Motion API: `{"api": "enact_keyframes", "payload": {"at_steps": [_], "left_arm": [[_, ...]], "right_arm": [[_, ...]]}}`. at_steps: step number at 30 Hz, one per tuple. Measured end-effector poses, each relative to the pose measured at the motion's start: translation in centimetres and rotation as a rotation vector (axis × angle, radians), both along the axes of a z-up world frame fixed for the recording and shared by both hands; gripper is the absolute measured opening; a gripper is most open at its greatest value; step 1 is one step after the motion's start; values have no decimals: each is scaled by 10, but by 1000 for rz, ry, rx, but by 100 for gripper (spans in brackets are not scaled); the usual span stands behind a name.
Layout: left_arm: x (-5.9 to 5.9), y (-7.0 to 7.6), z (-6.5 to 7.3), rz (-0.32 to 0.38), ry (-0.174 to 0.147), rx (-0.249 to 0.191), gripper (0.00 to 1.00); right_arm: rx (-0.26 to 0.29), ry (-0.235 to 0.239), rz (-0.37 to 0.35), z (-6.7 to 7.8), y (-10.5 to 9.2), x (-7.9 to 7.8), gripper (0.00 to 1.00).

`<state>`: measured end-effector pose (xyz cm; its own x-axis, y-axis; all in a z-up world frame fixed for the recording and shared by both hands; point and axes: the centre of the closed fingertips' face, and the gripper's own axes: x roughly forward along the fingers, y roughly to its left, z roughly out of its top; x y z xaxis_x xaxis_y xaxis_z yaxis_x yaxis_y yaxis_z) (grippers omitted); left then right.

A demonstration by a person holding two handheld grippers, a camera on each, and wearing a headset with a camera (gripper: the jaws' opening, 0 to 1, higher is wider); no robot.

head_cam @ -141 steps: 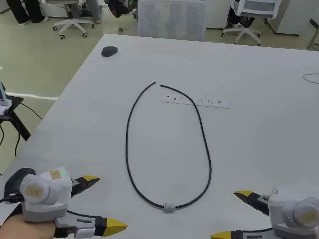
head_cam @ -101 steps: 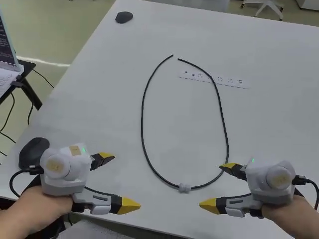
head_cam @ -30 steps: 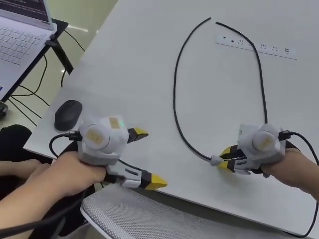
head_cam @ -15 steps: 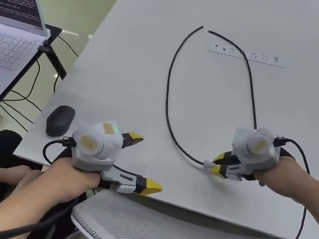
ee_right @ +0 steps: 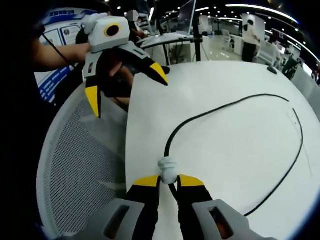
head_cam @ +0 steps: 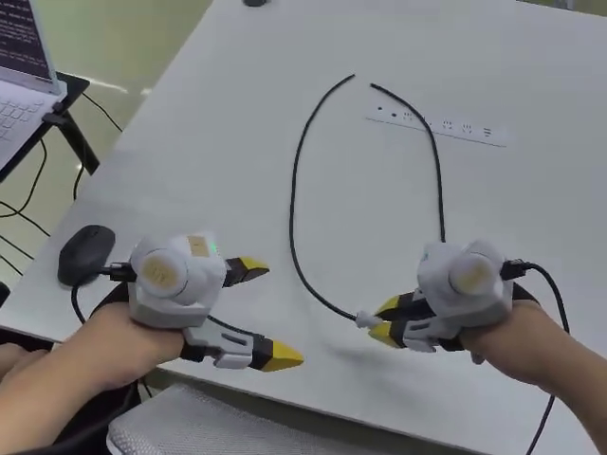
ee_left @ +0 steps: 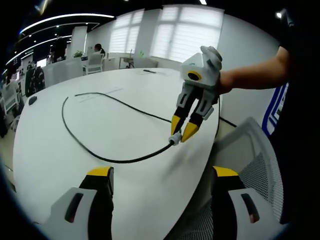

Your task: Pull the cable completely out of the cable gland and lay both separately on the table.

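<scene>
Right gripper [head_cam: 379, 320] level, fingers pinching cable [head_cam: 294, 190] behind cable gland [ee_right: 168, 170]; left gripper [head_cam: 270, 313] alongside, fingers spread.

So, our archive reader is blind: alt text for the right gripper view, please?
The right gripper pinches the black cable just behind the white cable gland, near the white table edge. The left gripper hovers open at upper left, over a mesh chair.

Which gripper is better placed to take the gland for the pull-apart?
Left. The right gripper is shut on the cable just behind the cable gland. The left gripper is open, holds nothing, and faces the gland.
</scene>
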<state>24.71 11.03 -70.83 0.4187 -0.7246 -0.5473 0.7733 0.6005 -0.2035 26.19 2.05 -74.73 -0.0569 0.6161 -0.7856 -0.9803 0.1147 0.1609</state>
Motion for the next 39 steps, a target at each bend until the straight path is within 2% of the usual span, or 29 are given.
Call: {"api": "enact_keyframes", "payload": {"at_steps": [5,8,11,13,20,23,28,30,34,39], "left_arm": [[8,-9,10,-2,-13,-31,78],[10,-19,18,-22,-24,-50,77],[13,-25,20,-34,-30,-46,76],[15,-30,24,-37,-29,-60,74],[20,-46,37,-57,-47,-96,73],[19,-54,42,-68,-46,-124,71],[13,-66,45,-107,-53,-137,66],[11,-69,47,-125,-72,-133,64],[10,-73,49,-143,-87,-140,63],[9,-77,53,-151,-80,-162,54]], "right_arm": [[8,-4,4,12,2,-1,8],[15,-14,23,24,4,-5,8],[29,-24,34,34,7,-6,8],[36,-29,39,40,8,-6,8],[50,-44,59,53,5,-5,7],[61,-46,60,60,4,-5,7],[66,-65,85,71,4,-10,7],[73,-67,95,76,4,-13,7],[88,-72,108,86,5,-17,7],[99,-78,120,88,4,-19,7]]}}
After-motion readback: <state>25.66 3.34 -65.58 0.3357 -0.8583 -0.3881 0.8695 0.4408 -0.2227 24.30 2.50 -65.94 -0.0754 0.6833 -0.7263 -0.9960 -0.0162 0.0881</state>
